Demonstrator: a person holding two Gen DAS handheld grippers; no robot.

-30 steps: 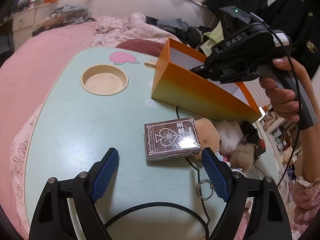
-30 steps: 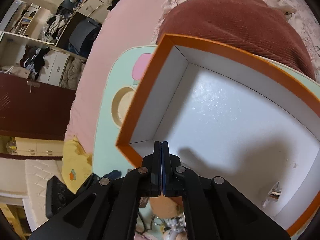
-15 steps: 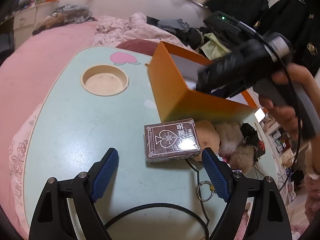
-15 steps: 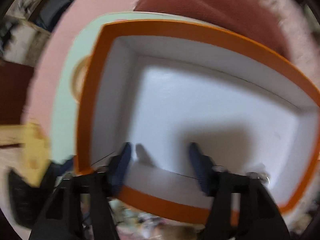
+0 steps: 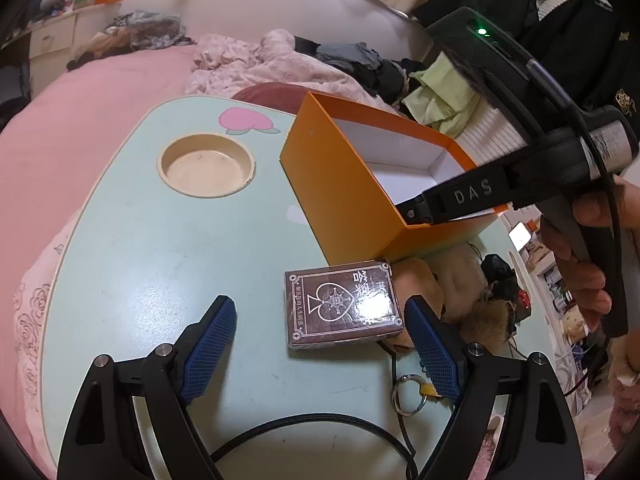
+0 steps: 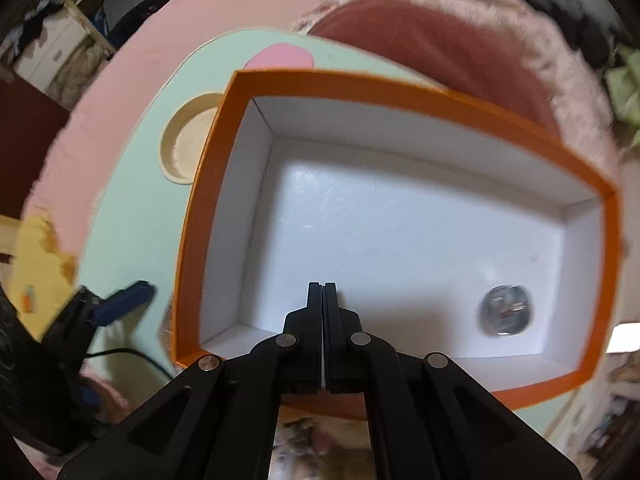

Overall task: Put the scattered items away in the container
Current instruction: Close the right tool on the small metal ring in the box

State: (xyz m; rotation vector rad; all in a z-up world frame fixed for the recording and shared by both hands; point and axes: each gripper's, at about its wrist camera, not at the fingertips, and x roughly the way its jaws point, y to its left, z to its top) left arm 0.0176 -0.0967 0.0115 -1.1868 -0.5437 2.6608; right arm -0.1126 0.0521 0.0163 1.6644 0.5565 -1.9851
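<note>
Risk: the right gripper [image 6: 324, 292], jaws closed on the near wall of the box [image 5: 344, 200], can tip or drag it. The left gripper [image 5: 320, 344] is open, card deck [image 5: 342, 306] between its fingers on the table [image 5: 132, 240]. Since the earlier frame, the box has rotated.

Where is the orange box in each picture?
Left wrist: the box sits upper middle, beyond the card pack.
Right wrist: the box fills the middle, seen from above, with a small shiny thing inside.
Shared landmark: the round cup hole on the box's left.
</note>
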